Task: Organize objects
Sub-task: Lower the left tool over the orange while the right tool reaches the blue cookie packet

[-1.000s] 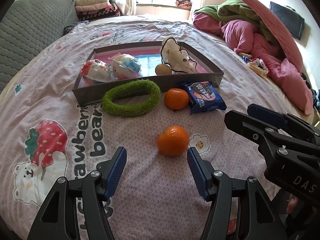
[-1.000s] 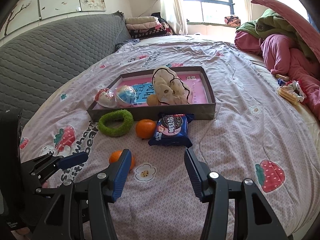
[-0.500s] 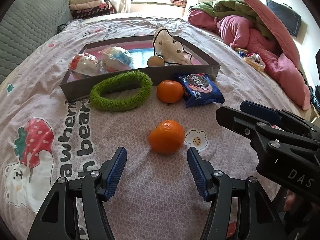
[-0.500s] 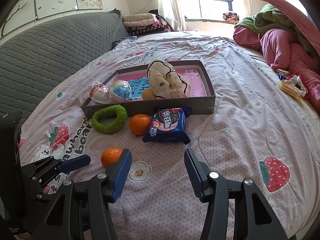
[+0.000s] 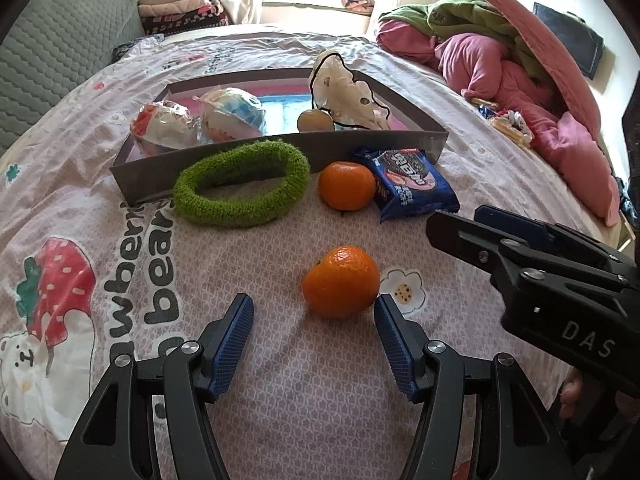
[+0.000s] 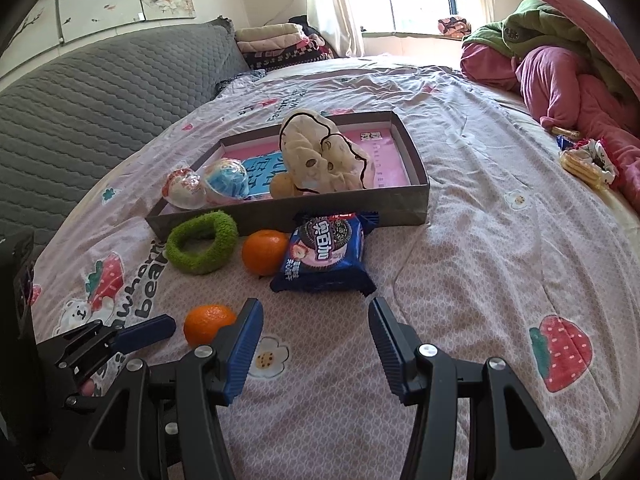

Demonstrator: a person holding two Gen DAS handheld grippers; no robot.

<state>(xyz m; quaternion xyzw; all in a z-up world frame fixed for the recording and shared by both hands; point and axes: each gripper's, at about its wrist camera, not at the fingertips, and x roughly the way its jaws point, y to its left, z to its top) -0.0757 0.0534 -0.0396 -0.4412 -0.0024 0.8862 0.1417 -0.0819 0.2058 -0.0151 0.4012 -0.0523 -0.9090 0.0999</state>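
Note:
On the bed, a near orange (image 5: 342,280) lies just ahead of my open left gripper (image 5: 313,302), close to its right fingertip, with nothing gripped. My right gripper (image 6: 314,306) is also open, and a blue cookie packet (image 6: 324,256) lies just beyond its tips. A second orange (image 6: 264,250) and a green fuzzy ring (image 6: 200,244) rest against the front wall of a grey tray (image 6: 400,208). Inside the tray are two wrapped balls (image 5: 200,118), a small tan ball (image 5: 314,120) and a cream plush (image 5: 344,92). The left gripper (image 6: 120,338) appears at the lower left in the right wrist view.
Pink and green bedding (image 5: 520,60) is heaped on the right. A grey quilted headboard (image 6: 80,96) runs along the left, with folded blankets (image 6: 276,40) at the back. Small snack items (image 6: 584,160) lie near the right bed edge.
My right gripper has sunk slightly toward the cookie packet, which now looks larger. The left gripper has barely shifted. Both jaws stand as wide as before.

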